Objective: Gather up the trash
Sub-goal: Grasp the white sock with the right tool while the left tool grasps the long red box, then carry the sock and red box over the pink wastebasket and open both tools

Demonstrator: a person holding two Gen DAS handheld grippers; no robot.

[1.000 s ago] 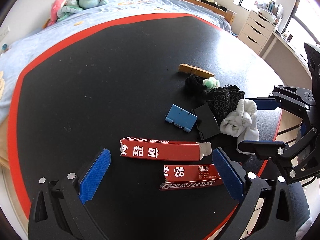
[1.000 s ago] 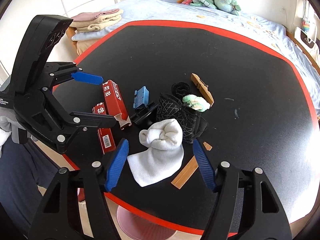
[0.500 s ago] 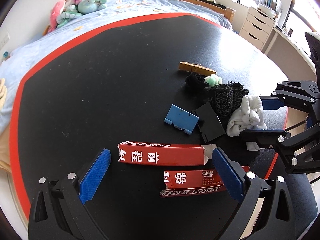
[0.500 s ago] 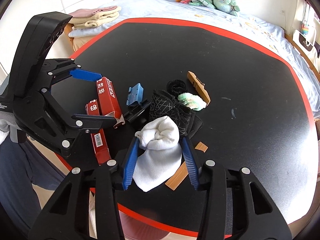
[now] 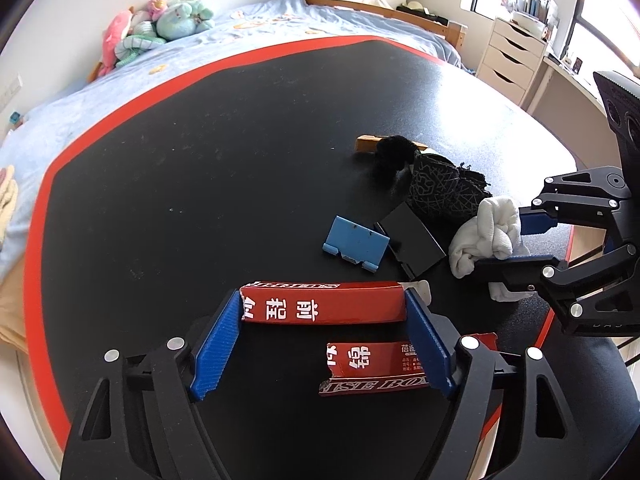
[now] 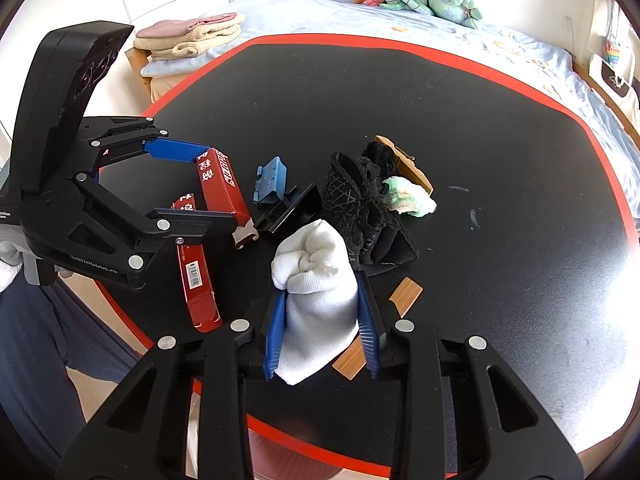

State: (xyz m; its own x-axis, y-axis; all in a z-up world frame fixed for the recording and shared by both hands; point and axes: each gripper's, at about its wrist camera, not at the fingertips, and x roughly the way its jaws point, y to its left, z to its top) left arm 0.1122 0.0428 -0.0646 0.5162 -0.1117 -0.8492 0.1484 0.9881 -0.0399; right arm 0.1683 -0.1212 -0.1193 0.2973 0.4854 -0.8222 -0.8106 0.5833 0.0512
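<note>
My left gripper (image 5: 324, 316) is shut on the two ends of a long red carton (image 5: 324, 307), which lies on the black table (image 5: 200, 168); it also shows in the right wrist view (image 6: 222, 188). A second torn red carton piece (image 5: 372, 364) lies just nearer, also seen in the right wrist view (image 6: 196, 276). My right gripper (image 6: 322, 320) is shut on a white sock (image 6: 316, 284), pads pressed on both its sides. The sock and that gripper show at the right of the left wrist view (image 5: 486, 236).
A blue plastic clip (image 5: 354, 242), a black flat piece (image 5: 414, 236), a patterned black sock (image 6: 356, 200), a green-white wad (image 6: 408, 200) and wooden pieces (image 6: 406, 290) lie around the middle. The table's red edge (image 6: 320, 448) is close below. A bed stands behind.
My left gripper moved forward and closed on the long red carton. My right gripper closed fully on the white sock.
</note>
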